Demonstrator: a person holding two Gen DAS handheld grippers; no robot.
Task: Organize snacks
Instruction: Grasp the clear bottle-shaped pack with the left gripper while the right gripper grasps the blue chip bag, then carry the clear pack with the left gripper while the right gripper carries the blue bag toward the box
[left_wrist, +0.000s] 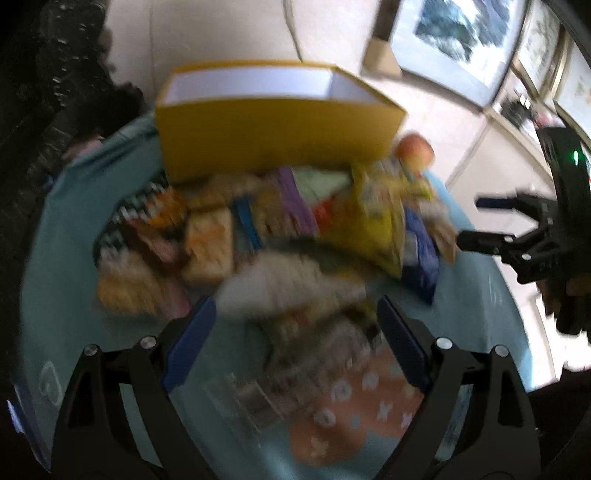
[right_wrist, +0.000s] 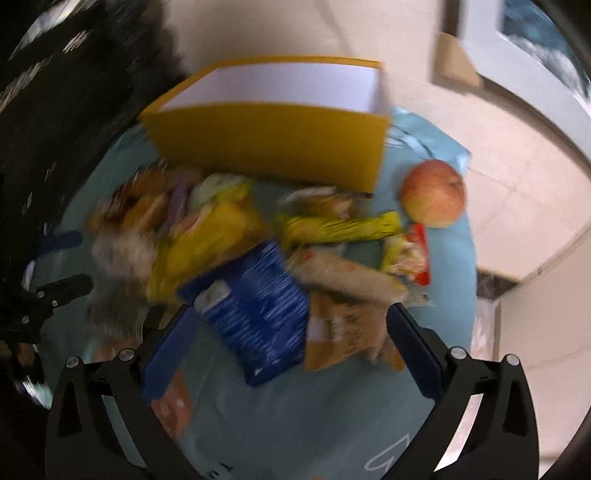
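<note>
A heap of snack packets (left_wrist: 258, 236) lies on a round table under a teal cloth (left_wrist: 74, 229), blurred by motion. Behind the heap stands an open yellow box (left_wrist: 273, 140) with a white inside. My left gripper (left_wrist: 295, 332) hovers open over the near side of the heap, holding nothing. In the right wrist view my right gripper (right_wrist: 291, 332) is open above a blue packet (right_wrist: 258, 306) and an orange-brown packet (right_wrist: 340, 332), not pressing on either. A yellow bag (right_wrist: 207, 243) lies to the left of the blue packet. The yellow box (right_wrist: 266, 144) stands at the back.
An apple (right_wrist: 434, 194) rests on the teal cloth (right_wrist: 314, 406) to the right of the box, near the table's edge. My right gripper (left_wrist: 480, 221) shows at the right of the left wrist view, my left gripper (right_wrist: 62, 262) at the left of the right one. Framed pictures (left_wrist: 454, 40) lean beyond the table.
</note>
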